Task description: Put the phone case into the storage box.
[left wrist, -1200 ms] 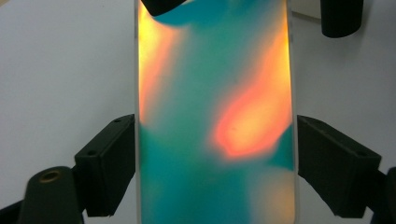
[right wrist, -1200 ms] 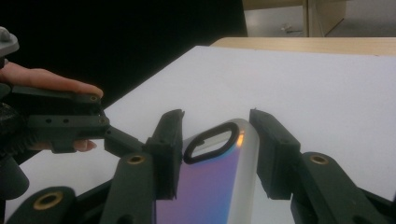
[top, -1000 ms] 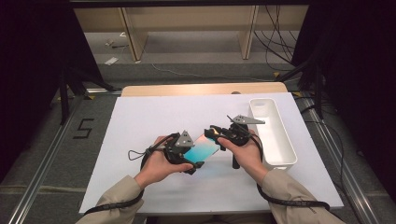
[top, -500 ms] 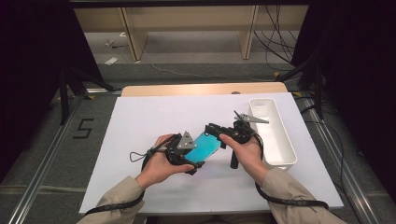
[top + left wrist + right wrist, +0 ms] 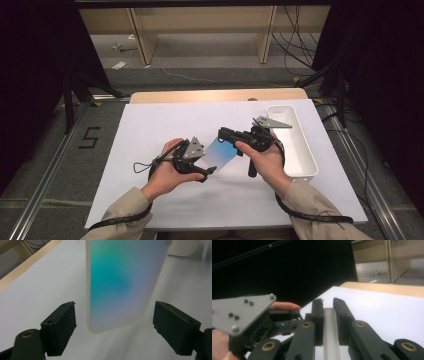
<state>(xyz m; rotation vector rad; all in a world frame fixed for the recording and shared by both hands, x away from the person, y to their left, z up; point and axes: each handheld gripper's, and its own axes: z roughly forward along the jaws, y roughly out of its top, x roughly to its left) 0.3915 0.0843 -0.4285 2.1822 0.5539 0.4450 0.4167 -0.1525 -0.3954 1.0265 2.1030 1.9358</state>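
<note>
Your right gripper [image 5: 223,134] is clenching the thin, frosted teal-to-lilac card [image 5: 220,155] edge-on mid-table; your left gripper's [image 5: 115,327] jaws are standing released around its rounded corner.

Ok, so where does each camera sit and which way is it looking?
High view: above the person's side, looking forward and down at the table; both forearms, left gripper, right gripper.
Left gripper view: on the left gripper, looking along its open jaws at the card.
Right gripper view: on the right gripper, along jaws shut on the card's edge; a finger beside.
Shared: all show the card.
</note>
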